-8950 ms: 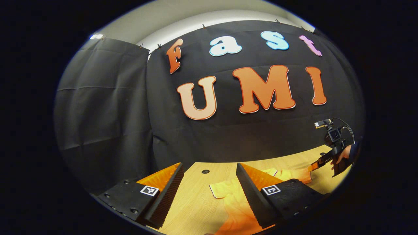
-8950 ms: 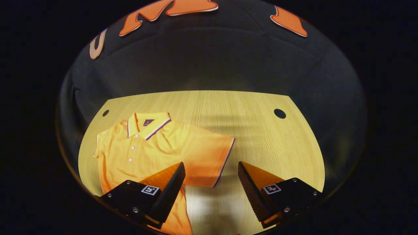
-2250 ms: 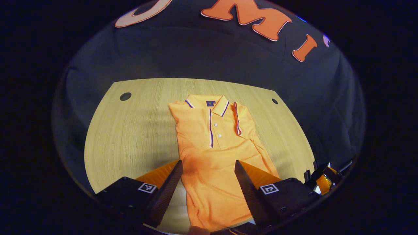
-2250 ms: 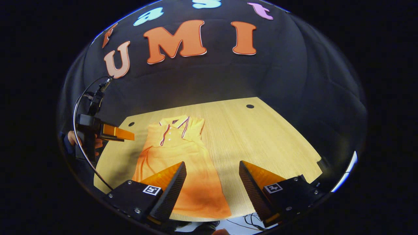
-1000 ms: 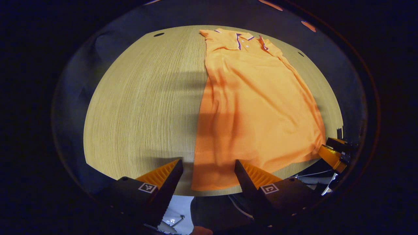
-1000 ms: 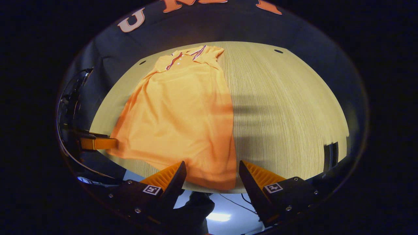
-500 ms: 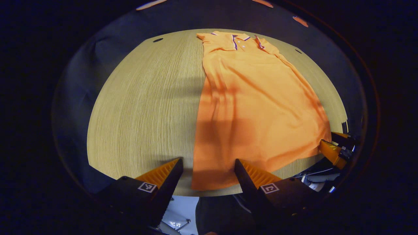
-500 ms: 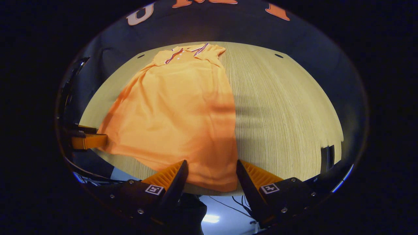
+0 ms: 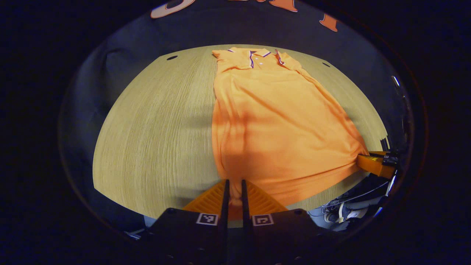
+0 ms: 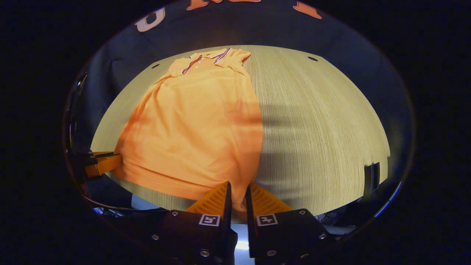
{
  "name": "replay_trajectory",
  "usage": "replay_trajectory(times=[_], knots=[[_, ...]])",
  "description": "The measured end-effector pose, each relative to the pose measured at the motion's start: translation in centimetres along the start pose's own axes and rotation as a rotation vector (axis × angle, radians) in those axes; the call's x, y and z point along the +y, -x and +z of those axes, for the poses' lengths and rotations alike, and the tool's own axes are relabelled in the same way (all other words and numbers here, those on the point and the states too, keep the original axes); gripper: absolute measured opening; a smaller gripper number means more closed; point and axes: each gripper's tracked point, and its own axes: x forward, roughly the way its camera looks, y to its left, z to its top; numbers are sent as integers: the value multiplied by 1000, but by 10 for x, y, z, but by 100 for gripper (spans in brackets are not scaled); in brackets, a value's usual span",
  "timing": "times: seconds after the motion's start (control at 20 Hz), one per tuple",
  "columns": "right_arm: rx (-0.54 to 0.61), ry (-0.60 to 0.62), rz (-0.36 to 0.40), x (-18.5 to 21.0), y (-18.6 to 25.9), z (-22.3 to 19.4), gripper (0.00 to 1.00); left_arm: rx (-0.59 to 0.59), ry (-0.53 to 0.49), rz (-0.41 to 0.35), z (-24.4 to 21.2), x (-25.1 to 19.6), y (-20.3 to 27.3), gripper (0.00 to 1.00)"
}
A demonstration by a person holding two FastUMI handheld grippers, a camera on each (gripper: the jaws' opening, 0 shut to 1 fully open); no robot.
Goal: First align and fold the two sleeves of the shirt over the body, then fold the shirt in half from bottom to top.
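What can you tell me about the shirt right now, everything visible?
The shirt is an orange polo of soft knit-looking fabric, with dark-and-white trim at collar and placket. It lies flat on the wooden table, collar far, sleeves already folded in. The left gripper and right gripper each pinch a bottom hem corner, wrinkling the cloth there.

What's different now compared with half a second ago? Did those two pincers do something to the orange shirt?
Yes. Both were open around the shirt's bottom hem; now the left gripper and the right gripper have each closed on a corner of the shirt, bunching the hem slightly. The shirt still lies flat on the table, sleeves folded in, collar at the far end.
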Motion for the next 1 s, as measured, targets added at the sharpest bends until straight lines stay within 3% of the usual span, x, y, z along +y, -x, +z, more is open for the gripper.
replay_trajectory(times=[0.05, 0.2, 0.35, 0.5, 0.6, 0.7, 0.75, 0.8, 1.0], knots=[[-1, -3, 15, 1, -1, 1, 19, 1, -10, 5, 1, 0, 0, 12], [-2, -14, 50, 3, 1, 2, 18, 9, 31, -6, 1, 0, 0, 12], [-10, 11, 14, 3, -3, 5, 17, 12, 65, -15, 0, 0, 0, 12], [-32, -6, -16, 6, -5, 9, 16, -4, 24, -7, 1, -2, 0, 12], [-37, -27, 28, 15, -12, 8, 17, -28, 14, -16, 3, -3, -1, 12], [-30, -73, 65, 16, -5, 8, 1, -45, 21, -30, 3, -3, -2, 13], [-36, -100, 70, 13, -4, 8, 1, -47, 38, -30, 2, -3, -4, 12], [-28, -116, 78, 13, -5, 7, 1, -36, 32, -33, 2, -3, 0, 2], [-50, -116, 114, 19, 4, 14, 1, -25, 54, -56, 6, -5, 2, 1]])
